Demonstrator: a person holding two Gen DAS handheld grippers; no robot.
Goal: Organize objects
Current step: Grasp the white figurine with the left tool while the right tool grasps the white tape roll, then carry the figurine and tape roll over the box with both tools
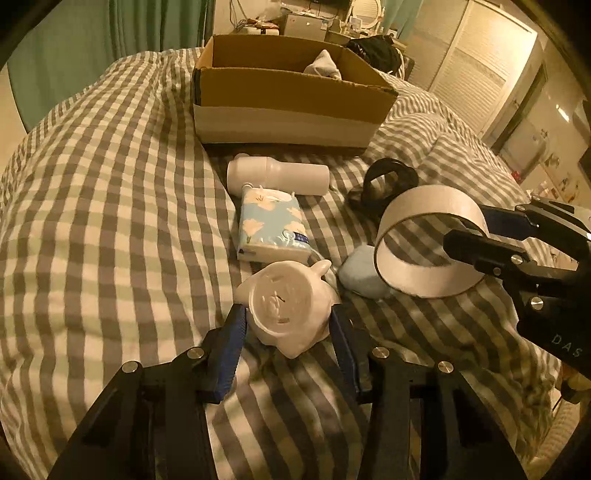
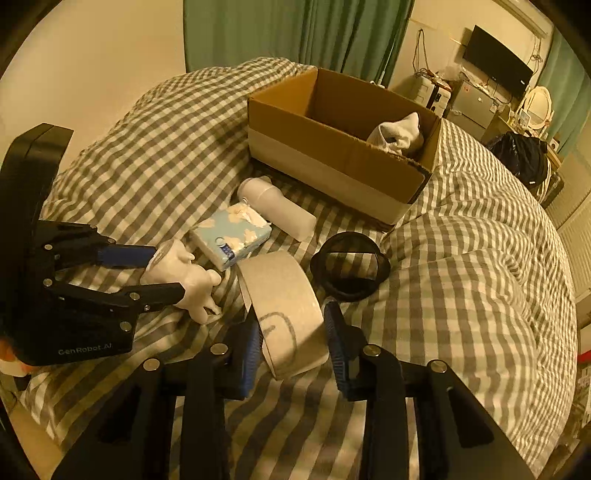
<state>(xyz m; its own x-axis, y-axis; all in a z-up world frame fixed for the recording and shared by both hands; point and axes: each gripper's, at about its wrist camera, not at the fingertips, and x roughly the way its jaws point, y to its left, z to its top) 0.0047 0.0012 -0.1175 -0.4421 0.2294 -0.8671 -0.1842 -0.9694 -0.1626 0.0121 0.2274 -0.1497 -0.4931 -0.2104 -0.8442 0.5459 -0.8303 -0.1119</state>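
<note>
My left gripper (image 1: 288, 325) is shut on a white ceramic figurine (image 1: 284, 306), also seen in the right wrist view (image 2: 184, 277). My right gripper (image 2: 291, 332) is shut on a wide white tape roll (image 2: 284, 306), held just above the bed; it shows in the left wrist view (image 1: 428, 243). A cardboard box (image 1: 288, 110) stands behind, with a white sock (image 1: 323, 64) inside. A white bottle (image 1: 277, 175), a blue floral tissue pack (image 1: 271, 229), a black ring (image 1: 384, 184) and a pale blue pad (image 1: 360, 273) lie on the checked bedcover.
The checked duvet (image 1: 110, 221) covers the whole bed. Green curtains (image 2: 295, 33) hang behind. A desk with clutter, a TV (image 2: 498, 62) and a dark bag (image 2: 521, 155) stand at the far right. Wardrobe doors (image 1: 472, 66) are to the right.
</note>
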